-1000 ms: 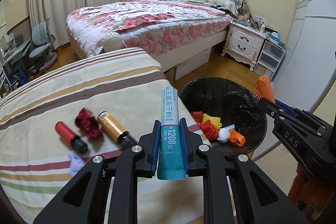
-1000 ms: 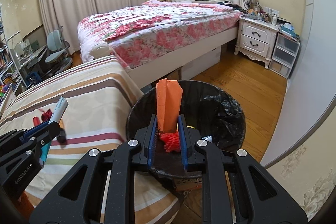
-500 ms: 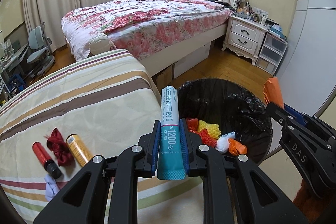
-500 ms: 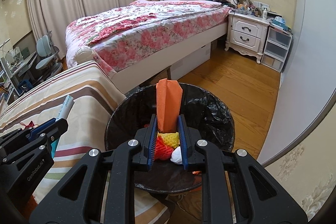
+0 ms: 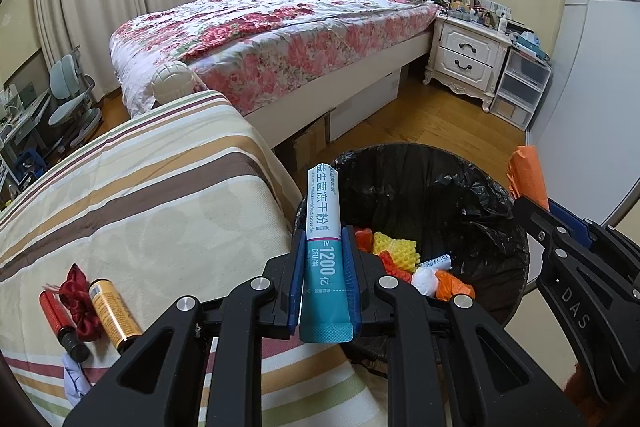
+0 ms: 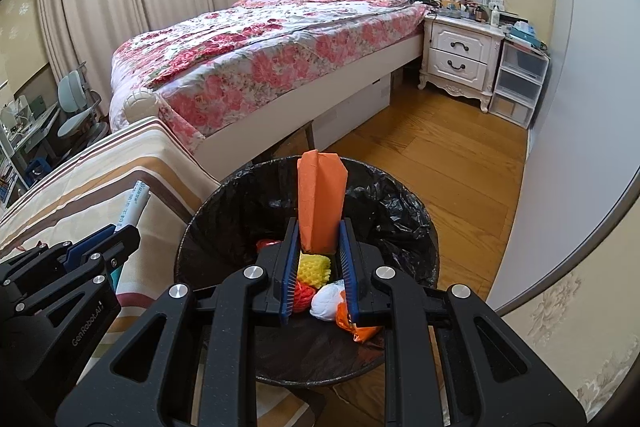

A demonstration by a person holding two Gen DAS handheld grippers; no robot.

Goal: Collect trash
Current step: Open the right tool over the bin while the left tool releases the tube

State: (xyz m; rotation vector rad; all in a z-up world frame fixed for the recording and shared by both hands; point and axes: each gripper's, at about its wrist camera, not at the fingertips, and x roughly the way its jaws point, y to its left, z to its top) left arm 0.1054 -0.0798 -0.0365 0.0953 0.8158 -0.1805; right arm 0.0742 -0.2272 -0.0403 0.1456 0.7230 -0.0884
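The bin (image 6: 400, 211), black-lined, stands at the striped bed's (image 5: 152, 195) corner; the right gripper (image 6: 319, 259), closed on a light, soft orange wrapper (image 6: 320, 203), hangs over it; the left gripper (image 5: 325, 279) pinches a thin, crushable sachet (image 5: 325, 251) by its lower half at the rim, printed "1200亿 CFU", "益生菌冻干粉".

We've got open air over the bin (image 6: 224, 195); its mouth is unobstructed, with trash only low inside. Left gripper (image 5: 323, 239) and right gripper (image 5: 528, 205) flank the rim, well apart. The striped bed edge (image 5: 256, 163) crowds the bin's left; bare floor (image 6: 460, 163) lies right.
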